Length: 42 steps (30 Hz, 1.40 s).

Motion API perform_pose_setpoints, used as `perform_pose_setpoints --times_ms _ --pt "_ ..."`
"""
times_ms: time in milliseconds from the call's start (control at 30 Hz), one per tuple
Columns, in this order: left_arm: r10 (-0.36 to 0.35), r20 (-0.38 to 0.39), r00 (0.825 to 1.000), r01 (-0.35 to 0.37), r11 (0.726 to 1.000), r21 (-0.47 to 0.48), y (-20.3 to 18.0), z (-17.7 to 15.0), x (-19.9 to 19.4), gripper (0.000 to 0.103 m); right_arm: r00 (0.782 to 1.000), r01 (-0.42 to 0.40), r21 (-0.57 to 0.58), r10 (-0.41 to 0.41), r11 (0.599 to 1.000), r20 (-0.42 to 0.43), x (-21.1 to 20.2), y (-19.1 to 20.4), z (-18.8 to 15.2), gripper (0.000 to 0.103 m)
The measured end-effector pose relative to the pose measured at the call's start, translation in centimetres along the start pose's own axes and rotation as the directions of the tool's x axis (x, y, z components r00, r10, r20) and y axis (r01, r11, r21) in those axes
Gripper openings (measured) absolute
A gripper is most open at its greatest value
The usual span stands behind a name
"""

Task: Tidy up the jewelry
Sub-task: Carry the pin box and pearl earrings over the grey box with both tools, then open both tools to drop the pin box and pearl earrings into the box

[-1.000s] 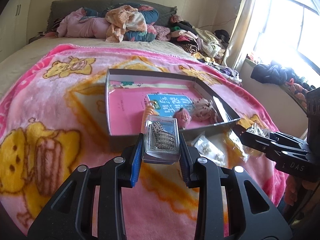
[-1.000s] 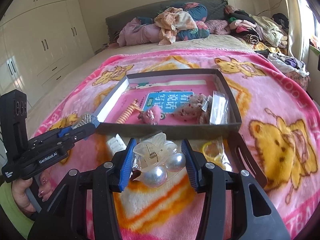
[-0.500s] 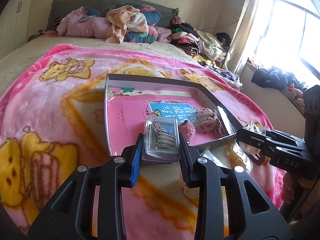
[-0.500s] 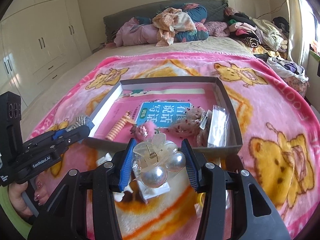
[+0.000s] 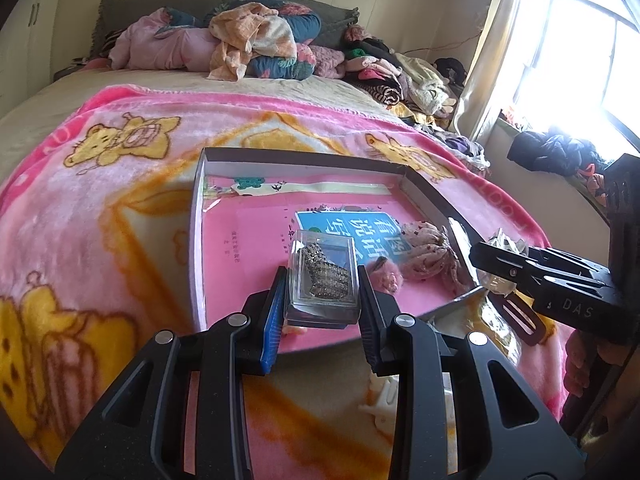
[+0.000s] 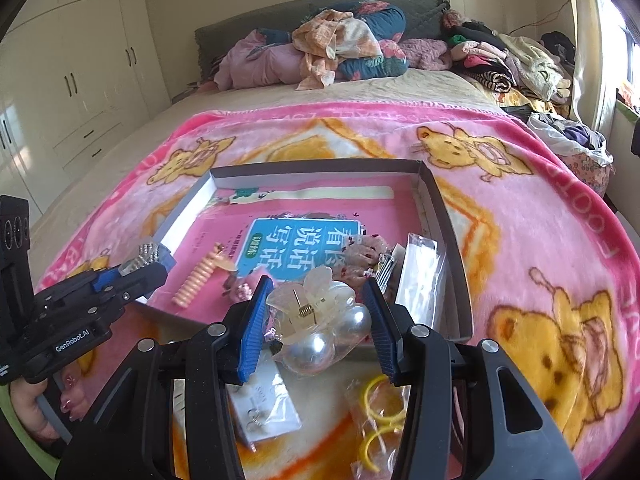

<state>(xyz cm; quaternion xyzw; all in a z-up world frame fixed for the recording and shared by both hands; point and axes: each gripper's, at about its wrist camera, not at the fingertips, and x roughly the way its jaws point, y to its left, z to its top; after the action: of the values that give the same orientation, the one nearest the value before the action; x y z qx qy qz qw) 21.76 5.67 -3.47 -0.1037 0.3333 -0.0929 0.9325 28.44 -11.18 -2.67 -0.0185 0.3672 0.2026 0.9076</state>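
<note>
Both claws are clenched, the left gripper on a clear brooch case, the right gripper on a pearl hair claw, each over the near wall of the grey tray, which opens toward twelve o'clock.

Daylight from window blown out; fisheye edges bent, dark corners.

Heaped clothes along the headboard, white wardrobe, sunlit window
</note>
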Motion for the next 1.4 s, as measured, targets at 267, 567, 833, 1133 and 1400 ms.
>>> perform_pose_setpoints --times_ms 267,567,833,1133,1400 --pt "0.015 -0.021 1.000 -0.015 1.000 0.012 -0.1 0.5 1.7 0.025 1.000 -0.003 0.004 0.003 1.000 -0.015 1.8 -0.5 0.7 0.045" --pt "0.045 -0.039 0.998 -0.044 0.999 0.022 0.3 0.5 3.1 0.025 0.999 -0.009 0.006 0.010 1.000 -0.032 3.6 -0.7 1.2 0.045" --pt "0.070 -0.045 0.997 -0.069 0.997 0.024 0.9 0.5 3.6 0.025 0.998 -0.005 -0.002 0.005 1.000 -0.060 5.4 -0.6 1.1 0.045" --pt "0.082 -0.052 0.995 -0.082 0.996 0.019 1.3 0.5 4.0 0.025 0.998 -0.003 -0.005 0.003 1.000 -0.060 6.0 -0.4 0.6 0.045" --pt "0.082 -0.054 0.995 -0.081 0.996 0.020 1.3 0.5 4.0 0.025 0.999 -0.014 0.019 0.015 1.000 -0.044 5.4 -0.8 0.1 0.047"
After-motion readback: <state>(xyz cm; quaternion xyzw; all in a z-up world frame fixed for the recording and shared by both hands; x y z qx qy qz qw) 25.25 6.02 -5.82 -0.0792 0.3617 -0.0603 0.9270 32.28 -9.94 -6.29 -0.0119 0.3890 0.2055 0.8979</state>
